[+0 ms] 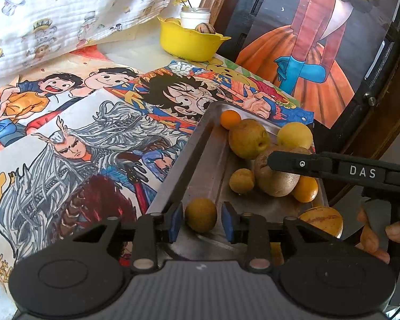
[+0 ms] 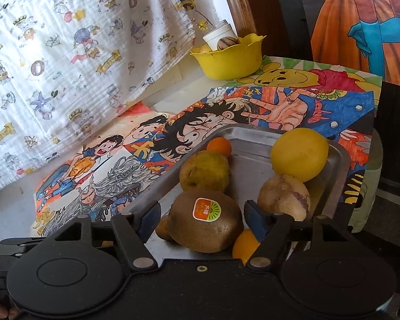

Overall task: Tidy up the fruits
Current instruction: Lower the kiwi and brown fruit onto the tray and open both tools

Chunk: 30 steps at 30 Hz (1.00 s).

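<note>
The right tool (image 1: 270, 160) carries the lettering "DAS". Its jaws stand wide around the kiwi (image 2: 206, 221), which bears an orange-green sticker, inside the metal tray (image 2: 253, 165). The left tool (image 1: 201, 220) stands wide around a small round yellow-brown fruit (image 1: 200, 214) at the tray's near end. A yellow bowl (image 1: 189, 44) sits well beyond the tray. Drawings (image 1: 74, 144) cover the counter left of the tray.
</note>
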Tool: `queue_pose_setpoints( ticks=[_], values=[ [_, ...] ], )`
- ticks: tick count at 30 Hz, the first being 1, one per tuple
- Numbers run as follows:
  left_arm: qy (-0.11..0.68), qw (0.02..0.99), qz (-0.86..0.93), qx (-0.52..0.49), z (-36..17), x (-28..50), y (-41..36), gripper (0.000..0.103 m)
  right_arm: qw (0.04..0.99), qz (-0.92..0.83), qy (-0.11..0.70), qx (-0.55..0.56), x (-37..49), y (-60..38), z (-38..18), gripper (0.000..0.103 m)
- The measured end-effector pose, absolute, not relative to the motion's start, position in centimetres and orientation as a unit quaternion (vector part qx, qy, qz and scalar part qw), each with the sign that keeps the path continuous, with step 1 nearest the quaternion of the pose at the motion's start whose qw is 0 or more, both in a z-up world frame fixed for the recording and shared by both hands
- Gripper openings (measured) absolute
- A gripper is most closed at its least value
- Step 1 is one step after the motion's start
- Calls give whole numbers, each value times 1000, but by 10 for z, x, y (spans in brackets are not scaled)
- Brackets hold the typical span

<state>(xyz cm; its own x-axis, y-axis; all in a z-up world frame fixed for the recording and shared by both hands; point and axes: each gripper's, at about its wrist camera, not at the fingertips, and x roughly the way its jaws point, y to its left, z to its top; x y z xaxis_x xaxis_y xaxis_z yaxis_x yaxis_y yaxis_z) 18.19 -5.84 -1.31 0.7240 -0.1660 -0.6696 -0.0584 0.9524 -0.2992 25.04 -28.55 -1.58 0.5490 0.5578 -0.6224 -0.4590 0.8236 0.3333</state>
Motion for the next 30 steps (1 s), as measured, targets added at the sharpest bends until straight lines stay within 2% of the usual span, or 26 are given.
queue_pose_setpoints(
  ticks=[6, 14, 23, 25, 30],
  values=[
    [370, 915, -32, -156, -11, 179, -60, 46, 878, 292, 371, 74, 247, -289, -16, 75],
    [368, 916, -29, -157, -8, 175, -61, 52, 879, 292, 367, 92, 243, -298, -16, 80],
    [355, 921, -29, -156, 1, 163, -60, 66, 880, 291, 357, 113, 232, -307, -14, 86],
    [349, 924, -23, -152, 3, 159, -59, 73, 881, 291, 354, 117, 229, -309, -13, 86],
    [334, 931, -12, -147, 9, 150, -54, 78, 885, 288, 344, 121, 218, -313, -11, 89]
  ],
)
